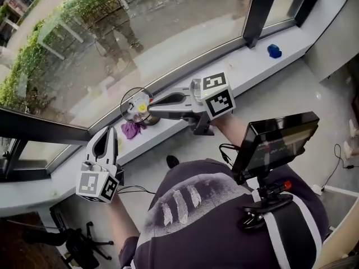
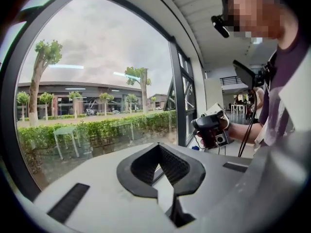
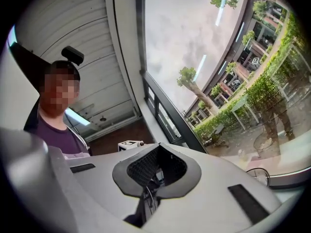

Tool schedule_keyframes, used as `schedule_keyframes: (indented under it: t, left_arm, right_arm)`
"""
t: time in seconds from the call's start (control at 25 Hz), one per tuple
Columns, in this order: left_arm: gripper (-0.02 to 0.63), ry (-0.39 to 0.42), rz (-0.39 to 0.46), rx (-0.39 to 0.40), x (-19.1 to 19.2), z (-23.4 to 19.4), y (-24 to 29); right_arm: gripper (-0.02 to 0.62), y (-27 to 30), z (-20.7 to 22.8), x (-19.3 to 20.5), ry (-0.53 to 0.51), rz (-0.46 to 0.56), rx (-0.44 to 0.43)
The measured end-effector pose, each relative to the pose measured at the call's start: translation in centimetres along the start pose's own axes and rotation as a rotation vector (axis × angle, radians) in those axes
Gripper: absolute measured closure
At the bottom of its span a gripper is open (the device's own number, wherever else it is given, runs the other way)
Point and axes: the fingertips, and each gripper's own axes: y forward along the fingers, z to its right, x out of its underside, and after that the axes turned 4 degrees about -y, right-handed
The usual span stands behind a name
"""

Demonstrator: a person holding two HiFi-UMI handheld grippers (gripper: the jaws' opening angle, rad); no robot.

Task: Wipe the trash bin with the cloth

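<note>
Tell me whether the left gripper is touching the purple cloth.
Apart. Head view shows bare sill between the left gripper and the purple cloth; its jaws are shut, empty.

place: office-like building | signs: curved glass wall [image 1: 112,38], long white sill [image 1: 247,66], swivel chair base [image 1: 84,244]

Head cam steeply down; all share window [image 1: 140,27].

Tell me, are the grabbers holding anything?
No. The left gripper and right gripper are both shut on nothing; the purple cloth lies on the sill.
</note>
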Motion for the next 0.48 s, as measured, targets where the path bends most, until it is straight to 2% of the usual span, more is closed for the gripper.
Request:
schedule_keyframes:
  t: [0.12, 0.24, 0.36, 0.48]
  left_arm:
    - [0.609, 0.007, -0.06, 0.052, 0.3, 3.7, 1.2]
    - [0.609, 0.083, -0.132, 0.117, 0.1, 6.5, 1.6]
    - [0.609, 0.152, -0.181, 0.163, 0.1, 8.2, 1.6]
    - [0.609, 0.162, -0.193, 0.177, 0.2, 8.8, 1.4]
  right_arm:
    - [0.597, -1.3, -1.5, 0.8, -0.013, -0.033, -0.049]
    - [0.597, -0.9, -3.9, 1.9, -0.073, -0.116, -0.153]
    - [0.597, -0.1, -5.5, 3.3, -0.155, -0.192, -0.196]
    - [0.597, 0.9, -6.9, 4.6, -0.188, -0.214, -0.23]
